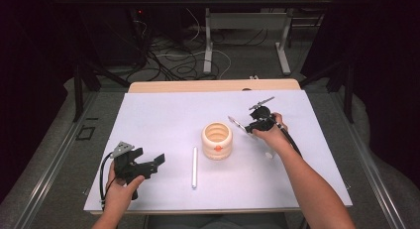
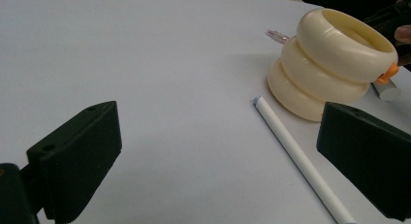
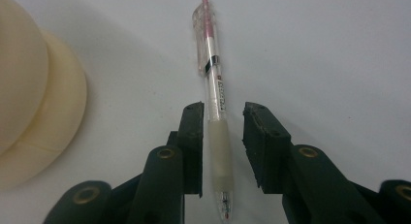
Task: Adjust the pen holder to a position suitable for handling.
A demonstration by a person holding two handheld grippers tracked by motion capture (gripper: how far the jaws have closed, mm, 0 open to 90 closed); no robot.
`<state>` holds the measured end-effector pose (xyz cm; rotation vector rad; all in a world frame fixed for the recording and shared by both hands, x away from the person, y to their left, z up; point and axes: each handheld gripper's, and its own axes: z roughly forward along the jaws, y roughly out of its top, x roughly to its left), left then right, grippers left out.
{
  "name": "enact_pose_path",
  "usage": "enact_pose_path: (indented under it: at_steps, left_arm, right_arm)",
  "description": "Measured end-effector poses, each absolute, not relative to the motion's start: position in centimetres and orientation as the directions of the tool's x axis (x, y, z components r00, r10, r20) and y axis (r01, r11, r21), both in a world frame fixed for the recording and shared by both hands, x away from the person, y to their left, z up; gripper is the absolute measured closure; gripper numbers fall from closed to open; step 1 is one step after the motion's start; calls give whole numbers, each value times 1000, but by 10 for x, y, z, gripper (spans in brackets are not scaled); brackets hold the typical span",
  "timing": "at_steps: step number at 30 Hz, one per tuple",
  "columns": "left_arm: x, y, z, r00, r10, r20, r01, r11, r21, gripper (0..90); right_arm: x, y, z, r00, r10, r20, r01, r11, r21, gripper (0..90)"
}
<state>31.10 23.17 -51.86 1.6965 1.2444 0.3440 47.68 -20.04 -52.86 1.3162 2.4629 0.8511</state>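
Observation:
A cream ringed pot (image 1: 216, 140) with an orange tab stands mid-mat. A clear pen (image 3: 212, 83) with a pink refill and a pale rubber grip lies on the mat just right of the pot. My right gripper (image 3: 223, 112) straddles its grip: the left jaw touches the pen and a gap remains on the right side. In the high view the right gripper (image 1: 247, 126) sits right of the pot, with the pen (image 1: 234, 121) poking out toward it. A white stick (image 1: 194, 167) lies left of the pot. My left gripper (image 1: 156, 162) hovers open to the left of the white stick (image 2: 300, 161), holding nothing.
A white mat (image 1: 163, 115) covers the wooden table. A small white piece (image 1: 270, 154) lies on it near my right forearm. Beyond the far edge are cables and table legs on a grey floor.

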Motion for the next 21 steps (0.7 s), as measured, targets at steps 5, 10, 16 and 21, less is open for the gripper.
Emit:
enact_pose_path:
  at_steps: [5,10,16,21]
  left_arm:
    - [311,232,-519,436,850,-297,575,-9,818,24]
    - [311,232,-519,437,849,-298,576,-10,818,24]
    - [311,232,-519,437,849,-296,576,-11,818,24]
    - [311,232,-519,436,850,-297,578,-11,816,24]
  right_arm:
    - [478,-200,-532,-577,814,69,697,446,562,719]
    - [478,-199,-534,-585,808,68,704,464,538,735]
    - [479,-201,-537,-590,804,67,710,478,518,741]
    - [479,-200,-540,-600,797,66,700,483,527,797]
